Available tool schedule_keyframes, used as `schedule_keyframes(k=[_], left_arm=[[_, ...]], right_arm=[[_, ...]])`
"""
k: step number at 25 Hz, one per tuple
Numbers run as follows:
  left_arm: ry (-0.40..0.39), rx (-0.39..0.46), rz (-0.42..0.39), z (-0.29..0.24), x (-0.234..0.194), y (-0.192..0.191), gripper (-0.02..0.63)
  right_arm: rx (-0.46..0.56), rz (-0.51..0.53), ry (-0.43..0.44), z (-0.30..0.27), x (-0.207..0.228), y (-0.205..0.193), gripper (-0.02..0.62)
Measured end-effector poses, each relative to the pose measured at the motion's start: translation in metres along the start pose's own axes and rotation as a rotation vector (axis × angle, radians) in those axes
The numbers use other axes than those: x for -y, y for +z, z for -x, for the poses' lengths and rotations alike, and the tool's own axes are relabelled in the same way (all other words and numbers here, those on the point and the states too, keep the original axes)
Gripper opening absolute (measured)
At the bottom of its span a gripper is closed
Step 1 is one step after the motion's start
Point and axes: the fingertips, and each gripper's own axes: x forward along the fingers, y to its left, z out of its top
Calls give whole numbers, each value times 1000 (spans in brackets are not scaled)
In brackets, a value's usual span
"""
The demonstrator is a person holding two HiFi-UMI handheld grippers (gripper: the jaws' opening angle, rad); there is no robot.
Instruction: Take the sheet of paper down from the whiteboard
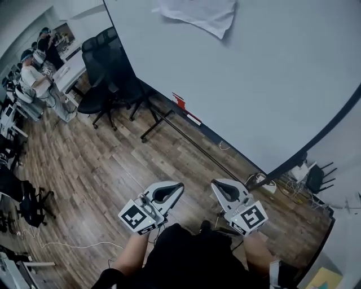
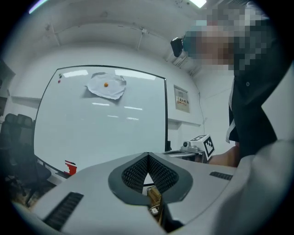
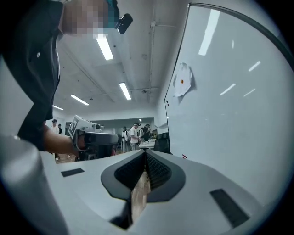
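The left gripper (image 1: 179, 186) and right gripper (image 1: 215, 183) — jaws closed, empty — are well apart from the whiteboard (image 1: 271, 84); 1 sheet of paper (image 1: 197, 14) hangs high on it.

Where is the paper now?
The paper hangs on the whiteboard near its top left, under an orange magnet; the head view shows it at the top centre.

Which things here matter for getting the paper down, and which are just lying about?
Job: sheet of paper, orange dot on it, whiteboard, left tool, right tool (both shut, empty).
Lying about: office chairs, red item at the board's edge, wall notice.
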Motion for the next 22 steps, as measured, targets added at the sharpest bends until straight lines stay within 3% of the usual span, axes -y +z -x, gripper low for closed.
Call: schedule_keyframes(k=[3,9,13,17,22], left_arm=[[0,-7,-6,-2,-16,-4,11],[-39,62,9,-12,-80,-10,11],[-138,74,74,-40,-132,-21,11],[-250,56,62,-54,-180,-12,11],[-324,84,74,-62,-240,6,9]], right_arm=[[-27,-28,-6,-8,5,-17,18],[-86,14,-42,-49,21,-29,18],[-114,-4,-162,-87,58,-27,18],[-101,-87,-257,-150,78,-16,18],[-120,-21,-327,-210,97,13,18]])
